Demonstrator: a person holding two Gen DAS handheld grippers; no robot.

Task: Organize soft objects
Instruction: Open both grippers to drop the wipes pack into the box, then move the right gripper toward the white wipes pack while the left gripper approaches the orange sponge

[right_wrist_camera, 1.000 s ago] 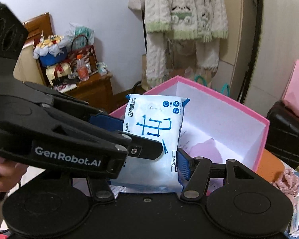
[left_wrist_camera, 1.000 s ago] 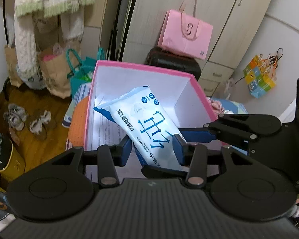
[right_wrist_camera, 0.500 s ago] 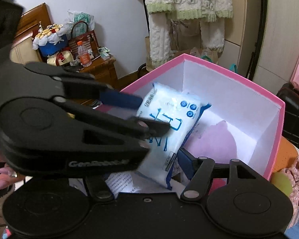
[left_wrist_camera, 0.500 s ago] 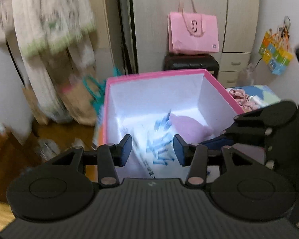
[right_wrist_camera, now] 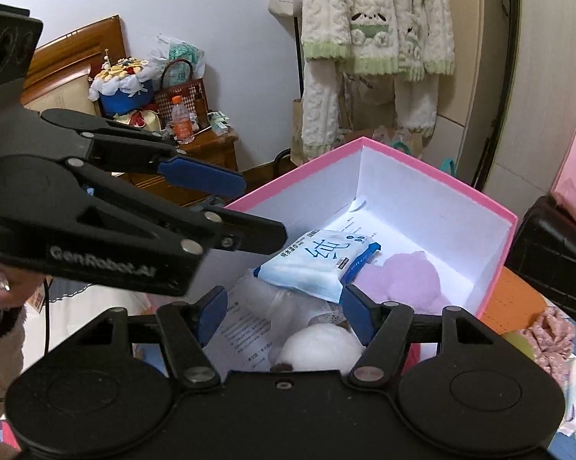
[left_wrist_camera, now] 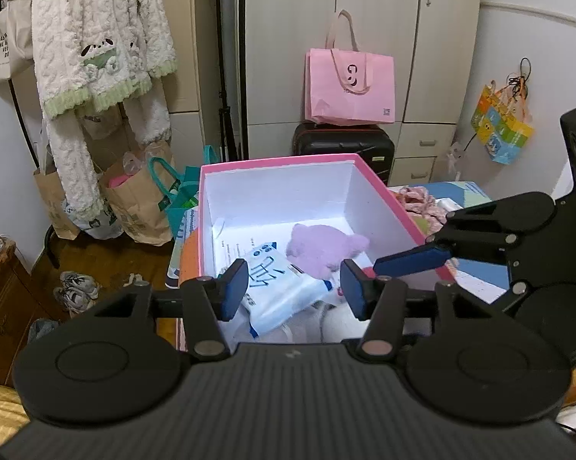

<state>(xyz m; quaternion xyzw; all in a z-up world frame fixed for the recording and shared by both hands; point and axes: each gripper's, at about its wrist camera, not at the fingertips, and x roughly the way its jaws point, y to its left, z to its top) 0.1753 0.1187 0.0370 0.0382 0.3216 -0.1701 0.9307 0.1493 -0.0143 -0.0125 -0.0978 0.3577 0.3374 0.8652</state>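
The wipes pack [right_wrist_camera: 318, 264], purple plush [right_wrist_camera: 403, 280] and white plush [right_wrist_camera: 318, 345] lie in the pink box [right_wrist_camera: 495, 264], while pink fabric [right_wrist_camera: 556, 333] waits outside at right; the left gripper [left_wrist_camera: 293, 287] is opening on nothing, and the right gripper [right_wrist_camera: 282, 316] stands open and empty.

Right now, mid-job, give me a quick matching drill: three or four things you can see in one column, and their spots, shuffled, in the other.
Things:
1. wipes pack
2. purple plush
3. pink tote bag
4. scrunchie

Places:
A. on the black suitcase
B. outside the pink box, beside it
C. in the box, propped on white soft items
D. on the box floor near the far wall

Pairs: 1-C, 2-D, 3-A, 4-B
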